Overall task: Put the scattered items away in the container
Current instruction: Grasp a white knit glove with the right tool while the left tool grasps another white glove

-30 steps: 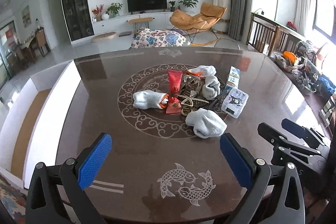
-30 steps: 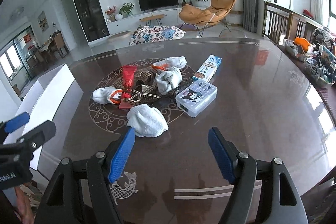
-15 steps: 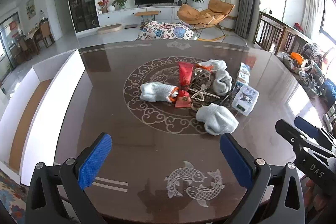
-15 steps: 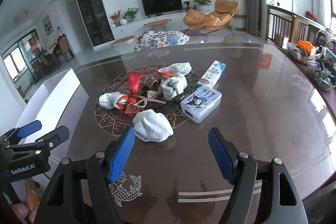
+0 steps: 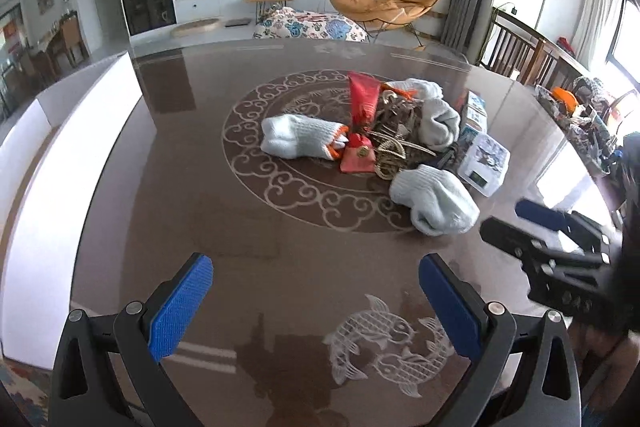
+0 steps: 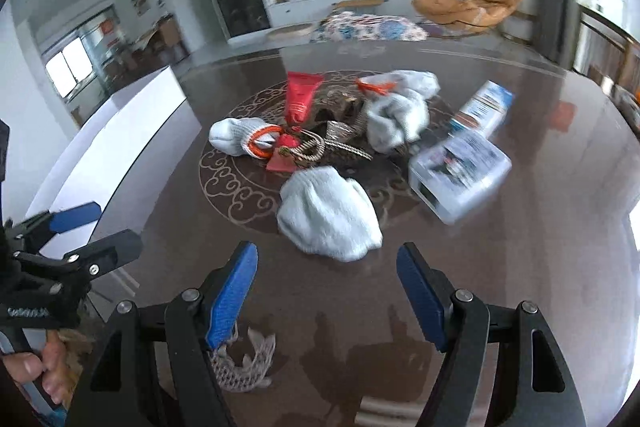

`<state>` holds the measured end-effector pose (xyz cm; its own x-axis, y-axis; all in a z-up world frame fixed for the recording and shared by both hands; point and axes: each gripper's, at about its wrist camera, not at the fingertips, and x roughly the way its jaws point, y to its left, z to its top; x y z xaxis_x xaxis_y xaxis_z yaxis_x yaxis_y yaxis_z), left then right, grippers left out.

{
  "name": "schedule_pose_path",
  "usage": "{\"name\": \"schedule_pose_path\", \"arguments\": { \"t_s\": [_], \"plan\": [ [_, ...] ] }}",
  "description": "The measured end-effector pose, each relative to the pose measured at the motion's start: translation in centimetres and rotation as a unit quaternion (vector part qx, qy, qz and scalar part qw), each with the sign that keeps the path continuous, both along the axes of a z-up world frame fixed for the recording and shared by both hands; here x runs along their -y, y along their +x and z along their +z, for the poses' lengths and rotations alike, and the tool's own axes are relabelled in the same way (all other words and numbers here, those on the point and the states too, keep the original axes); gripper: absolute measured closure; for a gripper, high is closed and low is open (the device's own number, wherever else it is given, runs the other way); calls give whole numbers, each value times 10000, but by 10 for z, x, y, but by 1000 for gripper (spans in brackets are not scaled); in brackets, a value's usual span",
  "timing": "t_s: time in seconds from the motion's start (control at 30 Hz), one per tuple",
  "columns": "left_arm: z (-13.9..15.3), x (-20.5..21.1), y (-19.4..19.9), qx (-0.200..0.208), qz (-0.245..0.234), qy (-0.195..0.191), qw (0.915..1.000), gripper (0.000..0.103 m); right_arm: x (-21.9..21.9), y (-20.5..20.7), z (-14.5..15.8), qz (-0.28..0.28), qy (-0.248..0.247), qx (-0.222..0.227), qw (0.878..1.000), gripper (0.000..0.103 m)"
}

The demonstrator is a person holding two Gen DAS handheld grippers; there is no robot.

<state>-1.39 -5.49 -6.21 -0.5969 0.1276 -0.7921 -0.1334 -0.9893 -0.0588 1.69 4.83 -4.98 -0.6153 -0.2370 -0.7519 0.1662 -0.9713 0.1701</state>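
A pile of items lies mid-table: a pale rolled sock (image 5: 434, 201) (image 6: 330, 213) nearest, a white glove with orange cuff (image 5: 300, 137) (image 6: 238, 137), a red tube (image 5: 362, 99) (image 6: 302, 95), a red pouch (image 5: 358, 157), a gold chain strap (image 5: 394, 151) (image 6: 340, 143), more socks (image 5: 438, 121) (image 6: 396, 117), a clear plastic box (image 5: 484, 163) (image 6: 460, 175) and a blue-white carton (image 5: 474, 113) (image 6: 486, 105). My left gripper (image 5: 316, 297) is open and empty, short of the pile. My right gripper (image 6: 328, 291) is open and empty, just before the near sock.
The dark brown table (image 5: 200, 187) has a scroll ring and a fish inlay (image 5: 384, 343). A white bench (image 5: 52, 155) runs along its left side. Cluttered baskets (image 5: 580, 111) stand at the right. Each gripper shows in the other's view (image 5: 544, 239) (image 6: 60, 247).
Both grippers have moved forward toward the pile, so it looms larger. The right gripper has come close to the near sock. Both stay open.
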Motion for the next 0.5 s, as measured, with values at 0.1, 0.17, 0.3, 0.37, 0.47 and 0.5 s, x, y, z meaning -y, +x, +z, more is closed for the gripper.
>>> {"name": "schedule_pose_path", "arguments": {
  "t_s": [0.1,0.17,0.3,0.37,0.47,0.5],
  "plan": [
    [-6,-2,-20,72,-395,167,9991,0,8,-26,-7,297,108,164,9994,29],
    [-10,-3,-34,72,-702,166,9974,0,11,-39,-14,401,183,307,9986,29],
    [-23,-5,-67,296,-1321,-299,9903,0,18,-60,-28,614,368,495,9962,29],
    [-27,-3,-78,394,-1487,-506,9868,0,22,-70,-37,771,467,569,9943,29],
    [-28,2,-87,521,-1786,-549,9810,0,23,-78,-46,967,401,684,9922,46],
    [-29,3,-90,544,-1870,-611,9789,0,21,-79,-48,978,358,701,9921,69]
  ]
}}
